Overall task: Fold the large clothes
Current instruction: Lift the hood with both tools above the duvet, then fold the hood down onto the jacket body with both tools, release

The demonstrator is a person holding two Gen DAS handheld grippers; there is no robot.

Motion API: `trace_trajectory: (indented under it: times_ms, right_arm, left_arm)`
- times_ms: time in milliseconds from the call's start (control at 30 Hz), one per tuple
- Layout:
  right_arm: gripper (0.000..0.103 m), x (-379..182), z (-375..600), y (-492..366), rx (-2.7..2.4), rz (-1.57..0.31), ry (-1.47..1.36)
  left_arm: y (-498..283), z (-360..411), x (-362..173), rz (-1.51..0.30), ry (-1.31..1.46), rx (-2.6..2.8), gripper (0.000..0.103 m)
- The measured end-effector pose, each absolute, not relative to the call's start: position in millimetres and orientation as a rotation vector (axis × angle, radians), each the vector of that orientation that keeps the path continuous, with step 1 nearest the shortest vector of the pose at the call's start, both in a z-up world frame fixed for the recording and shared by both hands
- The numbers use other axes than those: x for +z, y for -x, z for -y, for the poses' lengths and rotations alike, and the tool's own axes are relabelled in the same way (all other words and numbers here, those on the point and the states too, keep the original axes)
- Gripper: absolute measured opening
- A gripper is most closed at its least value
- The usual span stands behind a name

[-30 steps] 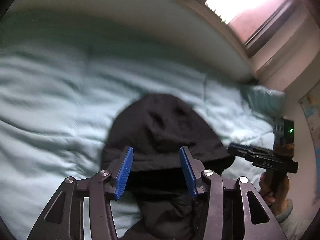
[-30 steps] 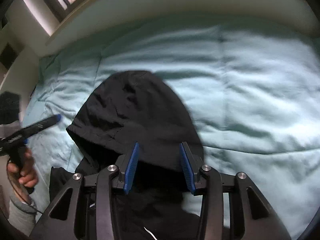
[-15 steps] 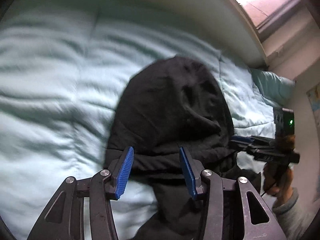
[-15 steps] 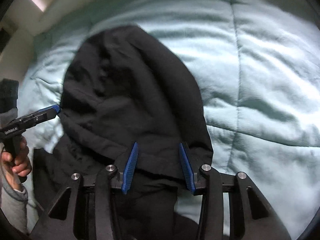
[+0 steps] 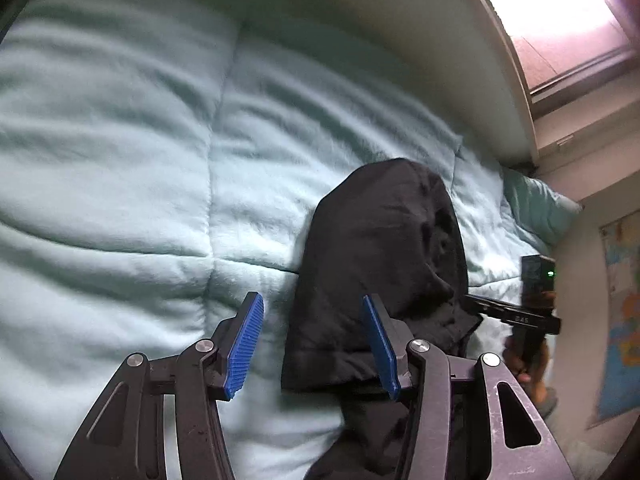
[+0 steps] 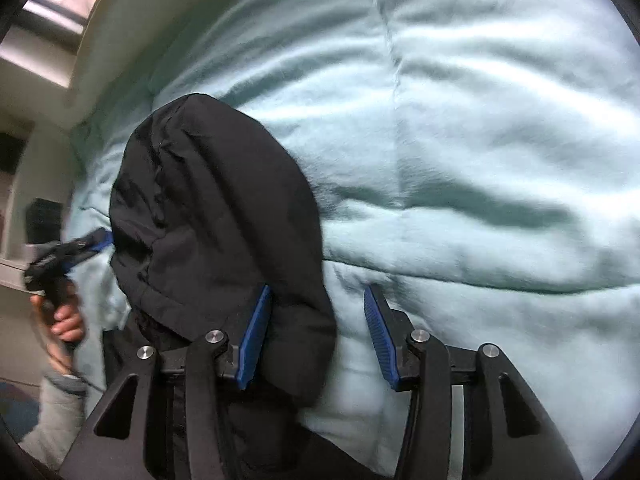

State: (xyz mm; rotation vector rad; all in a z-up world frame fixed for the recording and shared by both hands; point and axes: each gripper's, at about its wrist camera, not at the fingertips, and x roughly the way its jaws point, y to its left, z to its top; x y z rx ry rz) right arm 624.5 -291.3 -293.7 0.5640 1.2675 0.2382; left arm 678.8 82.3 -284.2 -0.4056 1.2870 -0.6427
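The black hooded fabric garment (image 5: 380,264) lies on the pale teal quilted bedcover (image 5: 120,160). The left gripper (image 5: 312,344) and right gripper (image 6: 316,332) jaws are opening, unclamped, garment edge between each.

The black hooded garment (image 5: 380,264) lies humped on the bed's pale quilt (image 5: 120,160), and that hump is my one obstacle. Left of it my left gripper (image 5: 312,344) has wide bare quilt; right of it my right gripper (image 6: 316,336) has the same. Beyond it, the headboard (image 5: 360,32) closes the way.
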Motion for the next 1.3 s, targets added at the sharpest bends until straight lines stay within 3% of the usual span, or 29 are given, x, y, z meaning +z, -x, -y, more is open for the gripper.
trace_trajectory:
  times_ms: [267, 300, 333, 400, 433, 700, 900, 1033, 1167, 1300]
  right_arm:
    - [0.055, -313, 279, -661, 0.391, -1.279, -0.645]
    - [0.054, -313, 277, -662, 0.388, -1.278, -0.633]
    - [0.044, -308, 274, -661, 0.384, -1.269, -0.603]
    - [0.025, -293, 268, -653, 0.387, -1.232, -0.539]
    - [0.023, -282, 266, -646, 0.381, -1.204, -0.505]
    - [0.019, -167, 230, -557, 0.353, -1.009, -0.275]
    - [0.018, -100, 196, -445, 0.304, -0.909, -0.158]
    - [0.019, -89, 172, -366, 0.255, -0.919, -0.116]
    - [0.028, -123, 164, -310, 0.217, -1.077, -0.153]
    - [0.028, -148, 174, -277, 0.173, -1.202, -0.236]
  left_arm:
    - [-693, -55, -305, -1.310, 0.477, -0.762, 0.053]
    - [-690, -51, -301, -1.280, 0.443, -0.754, 0.049]
    - [-685, -49, -296, -1.251, 0.416, -0.746, 0.032]
    - [-670, -48, -279, -1.174, 0.375, -0.753, 0.019]
    - [-664, -50, -270, -1.152, 0.371, -0.764, 0.014]
    - [-557, -60, -156, -0.963, 0.153, -0.849, 0.012]
    - [-451, -83, -105, -0.923, 0.055, -0.868, 0.012]
    - [-377, -102, -116, -1.009, -0.004, -0.845, 0.015]
    - [-324, -131, -160, -1.174, 0.018, -0.740, 0.016]
    - [-290, -167, -178, -1.252, 0.094, -0.634, 0.015]
